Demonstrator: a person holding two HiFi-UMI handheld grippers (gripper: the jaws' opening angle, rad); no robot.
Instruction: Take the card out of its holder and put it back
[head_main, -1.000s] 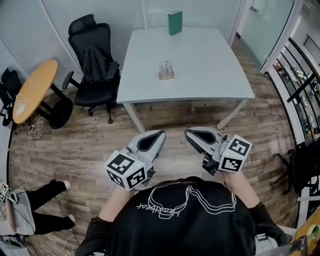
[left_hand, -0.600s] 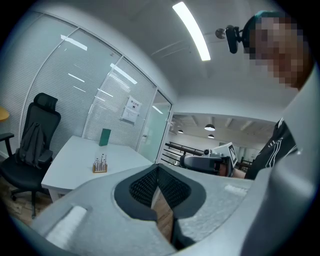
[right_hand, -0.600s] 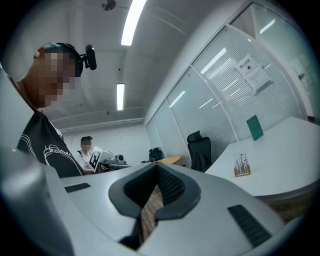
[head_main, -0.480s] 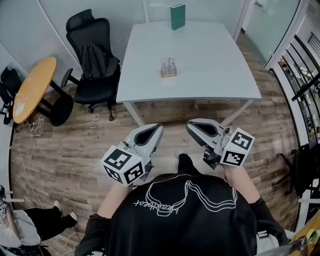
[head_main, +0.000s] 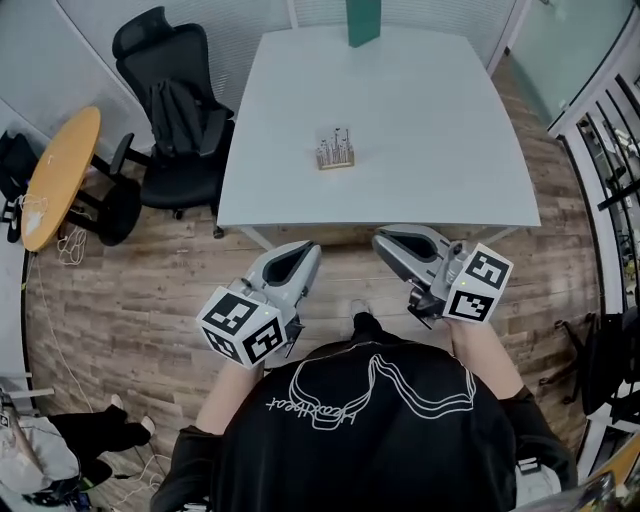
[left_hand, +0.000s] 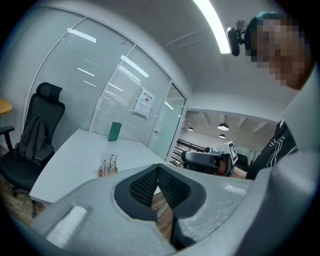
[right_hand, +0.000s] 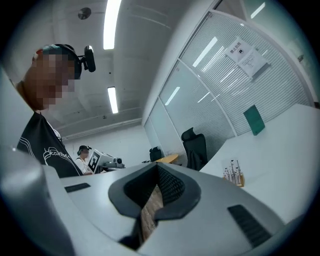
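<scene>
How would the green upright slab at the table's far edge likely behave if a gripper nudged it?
The green slab stands tall and looks thin on the white table, so a push on its broad face would probably tip it over. Its edges look flat and straight, so it is likely stiff rather than floppy. Its weight cannot be judged from here.

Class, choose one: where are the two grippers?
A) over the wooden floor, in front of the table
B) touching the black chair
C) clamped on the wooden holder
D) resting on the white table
A: left gripper and right gripper both show against the floor, nearer than the table.
</scene>
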